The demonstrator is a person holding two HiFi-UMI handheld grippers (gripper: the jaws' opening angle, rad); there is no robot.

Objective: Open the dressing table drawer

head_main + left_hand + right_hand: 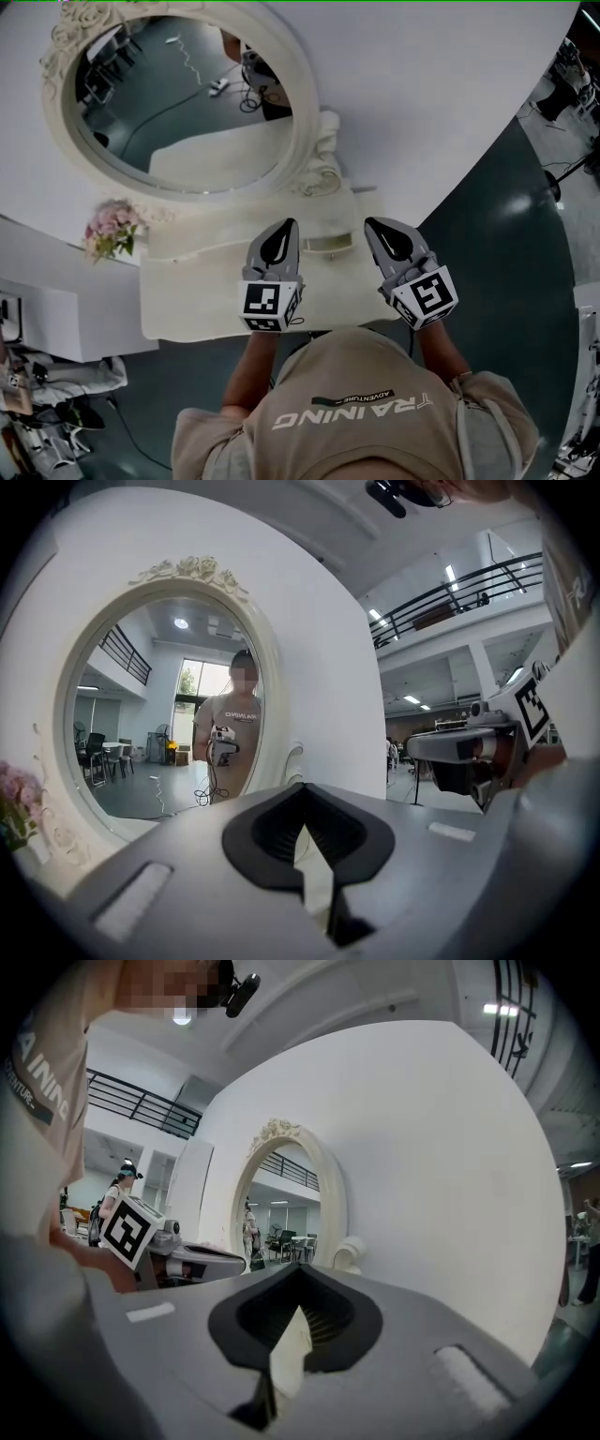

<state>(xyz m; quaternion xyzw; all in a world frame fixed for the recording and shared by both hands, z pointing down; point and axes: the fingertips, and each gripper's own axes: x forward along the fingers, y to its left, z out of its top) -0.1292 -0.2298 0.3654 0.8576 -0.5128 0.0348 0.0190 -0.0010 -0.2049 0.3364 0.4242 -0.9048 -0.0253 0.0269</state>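
Left gripper (285, 225) and right gripper (377, 226): jaws together, holding nothing, over the desk (187, 295). Looks like the drawer (328, 246) sits between them. Open or shut? Honestly can't tell.

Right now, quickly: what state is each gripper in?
Left gripper: jaws closed, holding nothing.
Right gripper: jaws closed, holding nothing.

Left tool (281, 239) and right tool (389, 242) hover side by side above the white surface (187, 300), jaws together, pointing toward the oval mirror (183, 94). Pink flowers (112, 230) stand left of the left tool.
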